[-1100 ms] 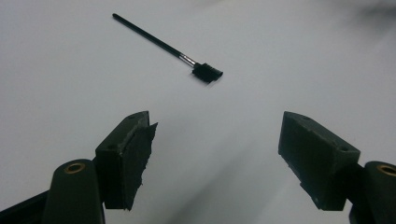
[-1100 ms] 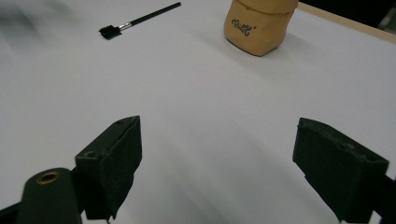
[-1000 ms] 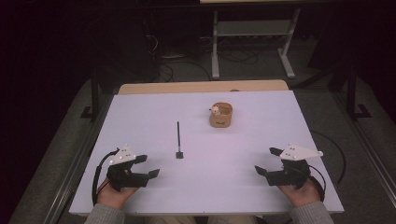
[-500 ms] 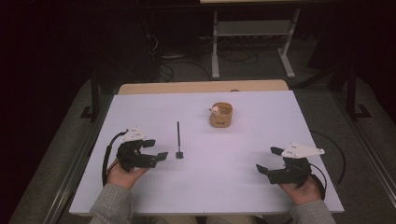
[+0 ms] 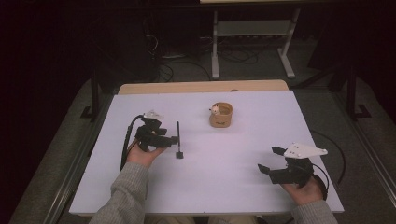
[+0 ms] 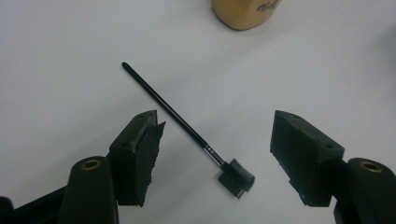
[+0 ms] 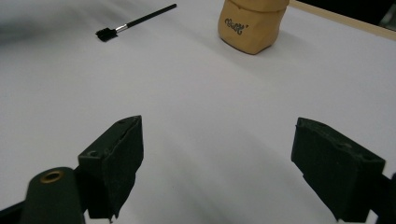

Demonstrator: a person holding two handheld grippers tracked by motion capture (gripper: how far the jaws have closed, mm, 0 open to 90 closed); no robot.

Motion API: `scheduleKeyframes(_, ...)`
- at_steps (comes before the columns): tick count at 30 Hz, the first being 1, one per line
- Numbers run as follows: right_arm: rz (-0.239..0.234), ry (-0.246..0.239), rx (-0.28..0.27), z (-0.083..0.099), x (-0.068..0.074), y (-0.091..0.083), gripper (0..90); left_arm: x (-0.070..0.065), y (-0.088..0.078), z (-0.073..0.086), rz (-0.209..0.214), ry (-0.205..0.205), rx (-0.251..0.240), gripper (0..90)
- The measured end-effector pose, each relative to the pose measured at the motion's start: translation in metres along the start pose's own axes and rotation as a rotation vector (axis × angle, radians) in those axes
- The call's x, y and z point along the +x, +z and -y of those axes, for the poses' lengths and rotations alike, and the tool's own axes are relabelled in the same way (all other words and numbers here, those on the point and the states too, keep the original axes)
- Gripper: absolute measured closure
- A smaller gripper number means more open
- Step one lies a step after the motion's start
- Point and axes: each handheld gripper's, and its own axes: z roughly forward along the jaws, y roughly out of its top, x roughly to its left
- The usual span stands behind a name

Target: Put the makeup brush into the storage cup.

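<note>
A thin black brush [image 5: 178,137] with a small square head lies on the white table [image 5: 243,186], left of centre. It also shows between the jaws in the left gripper view as the brush [image 6: 173,114]. My left gripper [image 5: 167,136] is open just left of it, jaws either side of the handle near the head and not touching it. A tan pouch [image 5: 221,116] with a small pale item inside stands behind, right of the brush. My right gripper [image 5: 269,159] is open near the front right with nothing between its jaws. Its view has the pouch [image 7: 252,25] and brush [image 7: 135,22] far off.
A wooden strip [image 5: 201,87] runs along the table's far edge. A metal stand [image 5: 252,32] and cables lie on the dark floor behind. Bare white surface spreads between the two grippers.
My left gripper has moved forward and to the right, from the front left up to the brush. The right gripper has hardly moved.
</note>
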Motion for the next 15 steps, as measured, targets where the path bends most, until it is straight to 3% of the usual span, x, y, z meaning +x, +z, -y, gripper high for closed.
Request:
scheduleKeyframes(4, -0.015, -0.005, 0.008, 0.001, 0.001, 0.003, 15.8, 0.001, 0.005, -0.01, 0.004, -0.012, 0.014, 34.5)
scheduleKeyframes(8, 0.002, -0.019, 0.003, 0.0, 0.001, -0.001, 18.8, 0.007, 0.019, -0.018, -0.014, -0.046, 0.07, 36.8)
scheduleKeyframes(12, 0.008, -0.012, -0.023, -0.001, 0.0, -0.004, 20.3, 0.009, 0.029, -0.018, -0.017, -0.079, 0.088, 40.7)
scheduleKeyframes(15, 0.007, -0.013, -0.016, 0.0, -0.001, -0.003, 20.2, 0.01, 0.039, -0.017, -0.035, -0.098, 0.136, 42.4)
